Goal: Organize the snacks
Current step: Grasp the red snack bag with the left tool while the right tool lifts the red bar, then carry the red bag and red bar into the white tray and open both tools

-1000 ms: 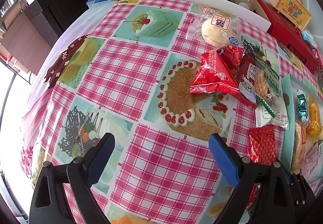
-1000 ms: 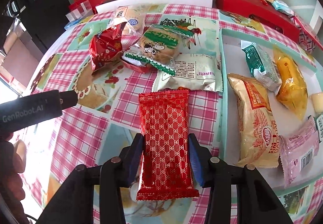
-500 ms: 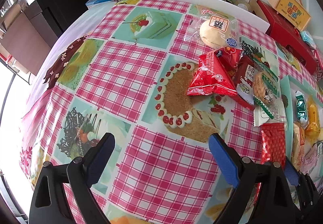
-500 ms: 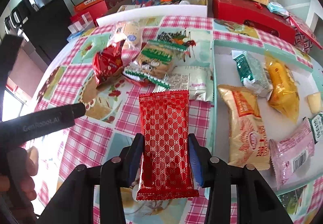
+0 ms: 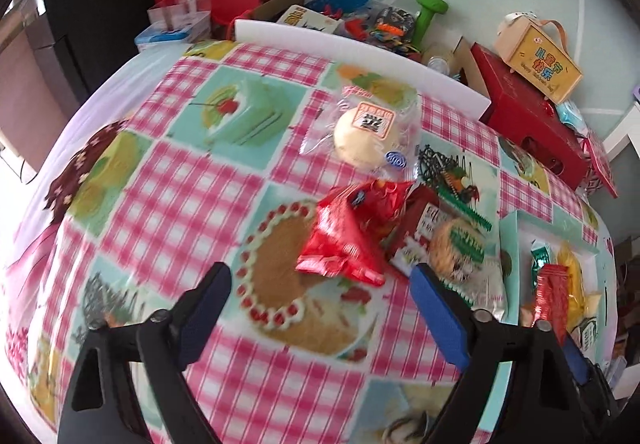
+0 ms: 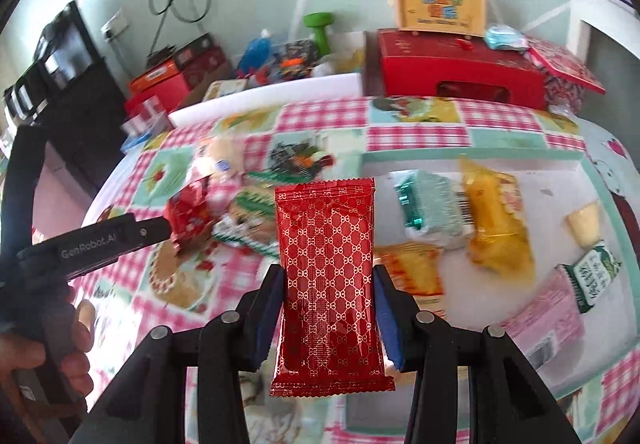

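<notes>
My right gripper (image 6: 329, 314) is shut on a red patterned snack packet (image 6: 328, 268) and holds it up in the air, in front of the mint tray (image 6: 472, 155). The packet also shows at the right of the left wrist view (image 5: 552, 296). The tray holds a green packet (image 6: 430, 209), a yellow packet (image 6: 498, 219), an orange bag (image 6: 416, 268) and a pink packet (image 6: 548, 308). My left gripper (image 5: 320, 308) is open and empty above the checked tablecloth, near a crumpled red bag (image 5: 348, 240), a cookie packet (image 5: 456, 248) and a wrapped bun (image 5: 368, 131).
Red boxes (image 6: 460, 67), a yellow carry box (image 6: 440, 3), a green dumbbell (image 6: 318, 31) and toys stand behind the table. A white foam strip (image 5: 360, 51) lines the far table edge. Dark furniture (image 5: 92, 15) stands at the left.
My right gripper has lifted the red patterned packet off the tablecloth and moved it towards the tray. My left gripper has moved closer to the loose snack pile.
</notes>
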The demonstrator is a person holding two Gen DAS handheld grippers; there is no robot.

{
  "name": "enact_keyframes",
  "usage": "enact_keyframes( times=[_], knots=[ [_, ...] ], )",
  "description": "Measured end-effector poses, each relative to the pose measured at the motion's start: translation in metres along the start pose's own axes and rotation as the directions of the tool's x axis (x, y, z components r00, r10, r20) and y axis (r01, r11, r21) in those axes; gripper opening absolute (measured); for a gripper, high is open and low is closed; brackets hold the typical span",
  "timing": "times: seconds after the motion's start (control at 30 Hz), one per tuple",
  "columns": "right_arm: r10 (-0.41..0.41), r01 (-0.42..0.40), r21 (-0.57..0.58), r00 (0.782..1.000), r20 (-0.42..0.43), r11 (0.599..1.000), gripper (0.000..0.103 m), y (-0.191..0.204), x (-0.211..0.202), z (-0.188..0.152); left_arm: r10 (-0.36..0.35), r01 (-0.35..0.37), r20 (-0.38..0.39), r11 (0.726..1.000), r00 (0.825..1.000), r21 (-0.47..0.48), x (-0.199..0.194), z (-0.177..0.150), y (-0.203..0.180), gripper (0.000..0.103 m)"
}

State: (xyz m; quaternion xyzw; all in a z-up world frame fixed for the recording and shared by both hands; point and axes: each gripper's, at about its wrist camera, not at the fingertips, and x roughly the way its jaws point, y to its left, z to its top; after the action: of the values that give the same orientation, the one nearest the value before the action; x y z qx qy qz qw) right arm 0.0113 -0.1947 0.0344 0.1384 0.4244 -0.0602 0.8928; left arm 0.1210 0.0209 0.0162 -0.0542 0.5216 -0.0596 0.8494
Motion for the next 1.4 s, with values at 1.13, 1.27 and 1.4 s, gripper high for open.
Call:
enact_keyframes(
  times=[1.13, 1.27, 1.4],
  knots=[
    [-0.021, 0.016, 0.119, 0.999, 0.043, 0.993, 0.047, -0.043, -0.011, 0.008, -0.057, 0.053, 0.133, 0.998, 0.989, 0.033, -0.005, 0.028, -0.021, 0.042],
    [-0.029, 0.018, 0.153, 0.997, 0.069, 0.988, 0.047, -0.057, -0.019, 0.011, -0.094, 0.082, 0.185, 0.994, 0.978, 0.07, -0.032, 0.029, -0.036, 0.042],
    [-0.058, 0.039, 0.202, 0.994, 0.091, 0.979, 0.047, -0.079, -0.029, 0.013, -0.15, 0.127, 0.205, 0.985, 0.967, 0.119, -0.048, 0.028, -0.057, 0.042]
  ],
)
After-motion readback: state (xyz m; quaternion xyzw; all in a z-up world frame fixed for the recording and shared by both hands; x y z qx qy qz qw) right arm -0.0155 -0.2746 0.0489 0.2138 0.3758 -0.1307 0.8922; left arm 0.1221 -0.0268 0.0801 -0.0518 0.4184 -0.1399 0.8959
